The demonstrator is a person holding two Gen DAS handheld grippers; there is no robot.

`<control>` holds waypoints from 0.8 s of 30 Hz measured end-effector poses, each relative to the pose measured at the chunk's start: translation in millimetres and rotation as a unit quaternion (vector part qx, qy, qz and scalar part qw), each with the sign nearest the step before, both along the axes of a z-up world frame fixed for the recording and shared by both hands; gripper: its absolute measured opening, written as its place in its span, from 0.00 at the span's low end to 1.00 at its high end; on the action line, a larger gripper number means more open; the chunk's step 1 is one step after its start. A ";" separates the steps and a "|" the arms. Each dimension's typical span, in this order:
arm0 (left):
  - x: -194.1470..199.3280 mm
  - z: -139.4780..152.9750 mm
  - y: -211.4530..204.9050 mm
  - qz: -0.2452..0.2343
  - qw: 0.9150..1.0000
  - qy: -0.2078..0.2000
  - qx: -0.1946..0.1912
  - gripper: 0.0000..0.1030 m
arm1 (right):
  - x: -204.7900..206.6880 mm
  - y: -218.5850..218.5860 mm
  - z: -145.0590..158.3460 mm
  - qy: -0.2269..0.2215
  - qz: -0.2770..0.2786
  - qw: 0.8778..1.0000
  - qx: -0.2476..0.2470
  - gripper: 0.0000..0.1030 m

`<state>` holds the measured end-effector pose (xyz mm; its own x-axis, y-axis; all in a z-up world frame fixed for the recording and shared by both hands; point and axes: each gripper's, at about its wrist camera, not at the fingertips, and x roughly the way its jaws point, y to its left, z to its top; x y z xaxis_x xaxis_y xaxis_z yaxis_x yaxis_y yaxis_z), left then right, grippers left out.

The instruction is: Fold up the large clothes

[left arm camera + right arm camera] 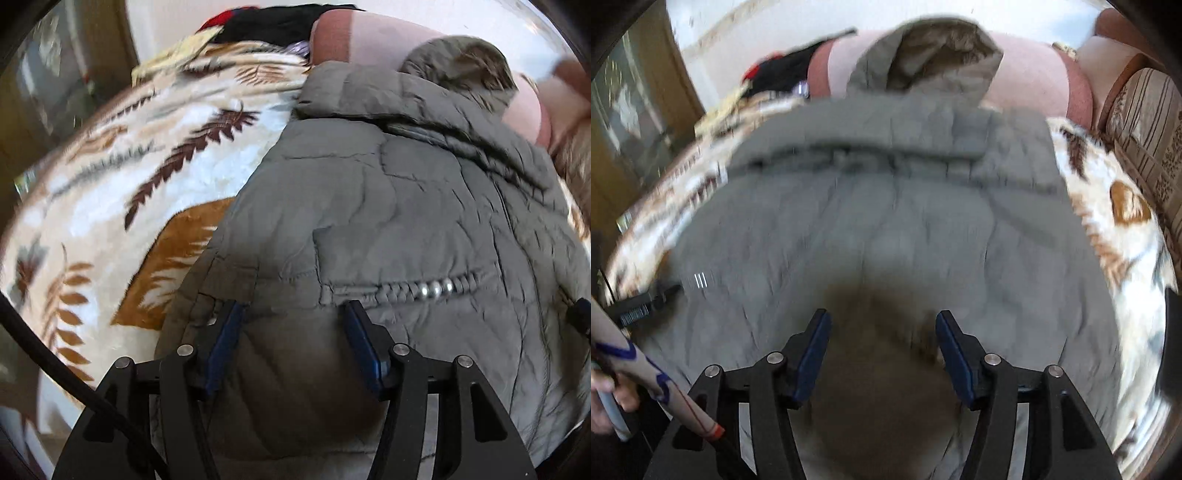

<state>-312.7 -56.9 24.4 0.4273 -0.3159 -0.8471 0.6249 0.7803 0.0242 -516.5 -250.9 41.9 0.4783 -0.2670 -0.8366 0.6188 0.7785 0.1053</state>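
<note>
Across the middle of the bed, on a leaf-patterned blanket point(155, 155), lies a grey quilted jacket point(388, 206), its fur-lined hood point(934, 55) toward the far edge against a pink pillow point(1027, 74). Just over the jacket's near part hangs the left gripper point(291, 310), its blue-padded fingers point(225, 339) spread apart; the fabric bulges up between them, but whether the pads press on it cannot be told. A row of small silver beads point(436, 290) sits on the jacket just beyond that gripper. Over the jacket's near middle, the right gripper point(882, 317) likewise stands with its jaws spread, nothing pinched, a dark shadow below it; this view is blurred. At the far left corner of the bed rest dark clothes point(273, 22). Beyond the right edge stands a striped sofa arm point(1145, 122)
</note>
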 end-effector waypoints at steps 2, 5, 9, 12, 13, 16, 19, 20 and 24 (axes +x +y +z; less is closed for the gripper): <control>-1.7 8.5 10.8 -0.003 1.000 0.008 -0.022 0.56 | -8.0 10.1 -8.2 0.017 -0.003 1.000 -0.015 0.62; -1.0 29.2 42.4 0.012 0.998 -0.007 -0.065 0.56 | -36.8 17.4 10.9 -0.032 -0.013 0.999 -0.020 0.62; 17.1 36.1 97.0 0.065 0.993 -0.024 -0.099 0.63 | -101.6 8.6 34.4 -0.089 -0.091 0.991 -0.046 0.72; 36.9 23.5 124.8 0.095 0.983 0.047 -0.148 0.63 | -141.5 -11.8 31.3 -0.095 -0.163 0.981 -0.033 0.72; 38.7 21.4 130.1 0.089 0.980 0.066 -0.167 0.63 | -153.2 -17.9 27.5 -0.096 -0.183 0.978 -0.021 0.72; 31.1 21.0 128.2 0.076 0.984 0.048 -0.152 0.63 | -179.0 -31.7 12.2 -0.089 -0.225 0.970 0.023 0.72; 30.8 5.9 124.9 0.058 0.979 0.108 -0.162 0.63 | -190.5 -34.8 0.3 -0.087 -0.238 0.965 0.064 0.72; 32.6 -1.3 124.0 0.058 0.975 0.134 -0.165 0.63 | -191.1 -32.3 -2.5 -0.085 -0.237 0.965 0.070 0.72; 28.1 -4.7 120.4 0.052 0.974 0.144 -0.166 0.63 | -192.9 -23.8 -7.5 -0.066 -0.235 0.968 0.066 0.76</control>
